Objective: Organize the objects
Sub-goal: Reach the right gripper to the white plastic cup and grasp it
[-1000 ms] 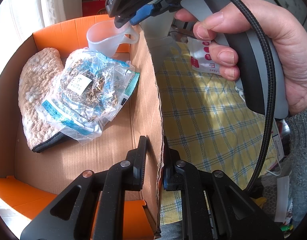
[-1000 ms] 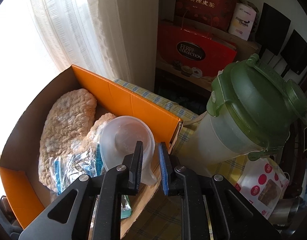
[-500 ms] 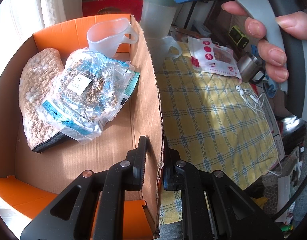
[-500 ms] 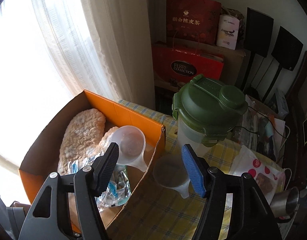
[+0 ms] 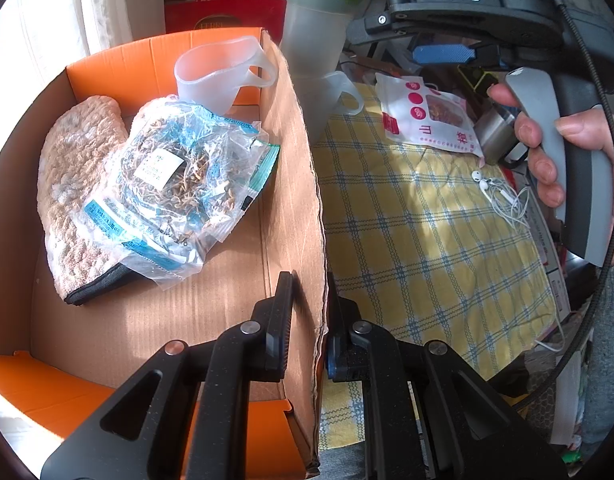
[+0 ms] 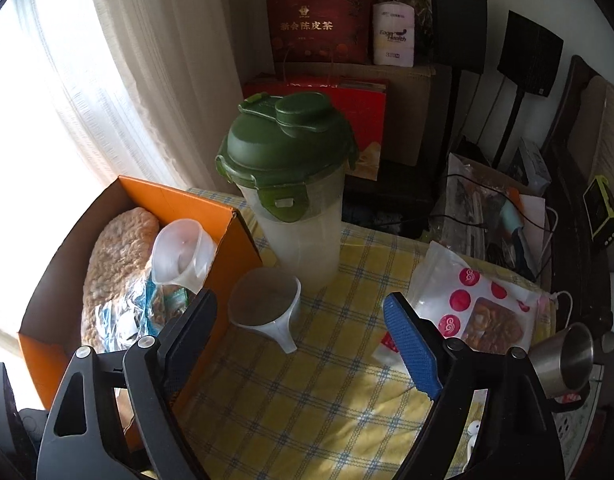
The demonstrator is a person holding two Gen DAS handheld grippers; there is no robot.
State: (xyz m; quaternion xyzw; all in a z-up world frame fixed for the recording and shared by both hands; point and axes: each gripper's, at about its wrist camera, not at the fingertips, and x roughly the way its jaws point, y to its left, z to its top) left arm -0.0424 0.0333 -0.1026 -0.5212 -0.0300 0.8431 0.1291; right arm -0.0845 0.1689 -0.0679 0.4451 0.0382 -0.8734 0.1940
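While left gripper pinches box wall, hovering wide-open right gripper over cup beside box; next, closing on it.

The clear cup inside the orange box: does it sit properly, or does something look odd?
The clear cup is tipped on its side, leaning on the packet and the box corner, mouth facing outward. A second cup stands upright on the tablecloth.

Matt corrugated cardboard box, translucent plastic cup, shiny steel mug
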